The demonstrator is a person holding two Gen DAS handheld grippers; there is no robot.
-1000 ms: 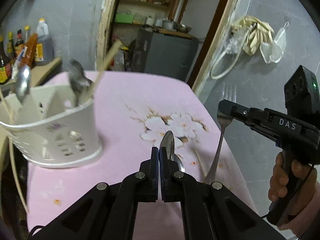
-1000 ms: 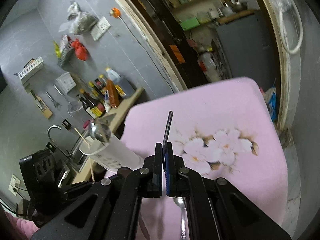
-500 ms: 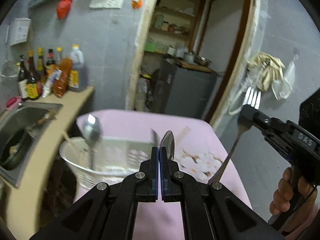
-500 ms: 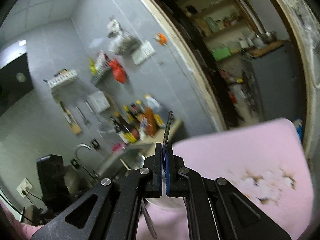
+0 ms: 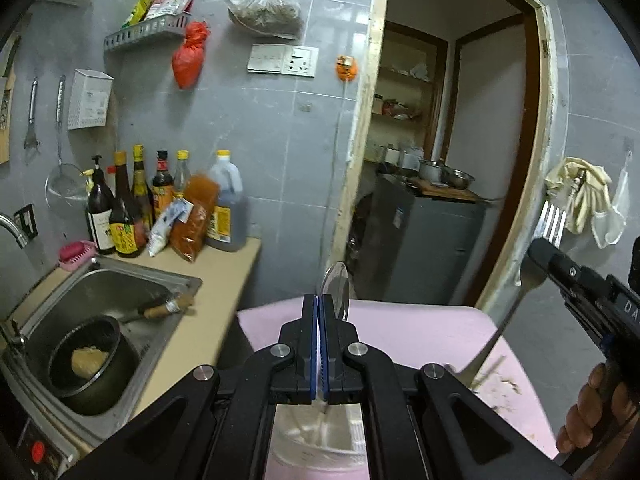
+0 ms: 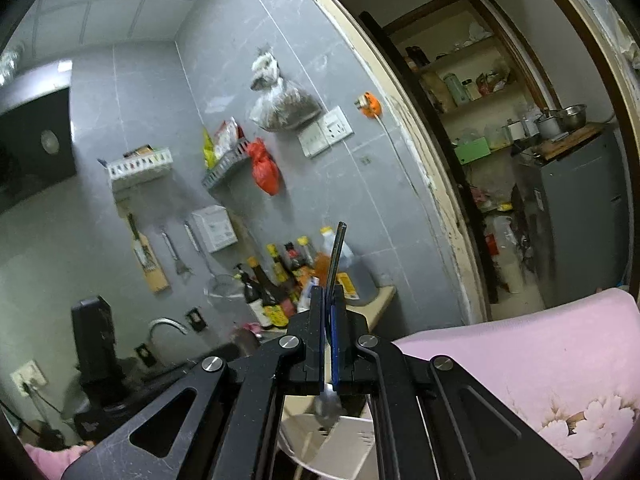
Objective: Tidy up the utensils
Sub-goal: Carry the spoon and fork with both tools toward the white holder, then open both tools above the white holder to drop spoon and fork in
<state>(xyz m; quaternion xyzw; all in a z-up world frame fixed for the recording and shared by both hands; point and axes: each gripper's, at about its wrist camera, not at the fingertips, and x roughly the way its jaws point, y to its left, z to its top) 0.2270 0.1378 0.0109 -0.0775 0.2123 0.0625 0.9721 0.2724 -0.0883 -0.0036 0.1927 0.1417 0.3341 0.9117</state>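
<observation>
Both hands have lifted since the earlier pictures, so the pink flowered tablecloth [image 5: 420, 328] that filled the views then now sits low, and the white perforated plastic utensil caddy [image 5: 316, 440] lies directly under both tools. Relative to that caddy, the left gripper [image 5: 320, 320] hangs above it, jaws clamped on a steel spoon [image 5: 338, 284] whose bowl points up. The right gripper [image 6: 330, 308] hangs just beside and above the caddy's rim, jaws pinched on a steel fork [image 5: 550, 220], tines up and handle slanting down toward the cloth. Both grips are thin edge pinches, so I judge either utensil could pivot or slip. With two handles converging on one caddy, they could collide or catch its dividers and tip it.
</observation>
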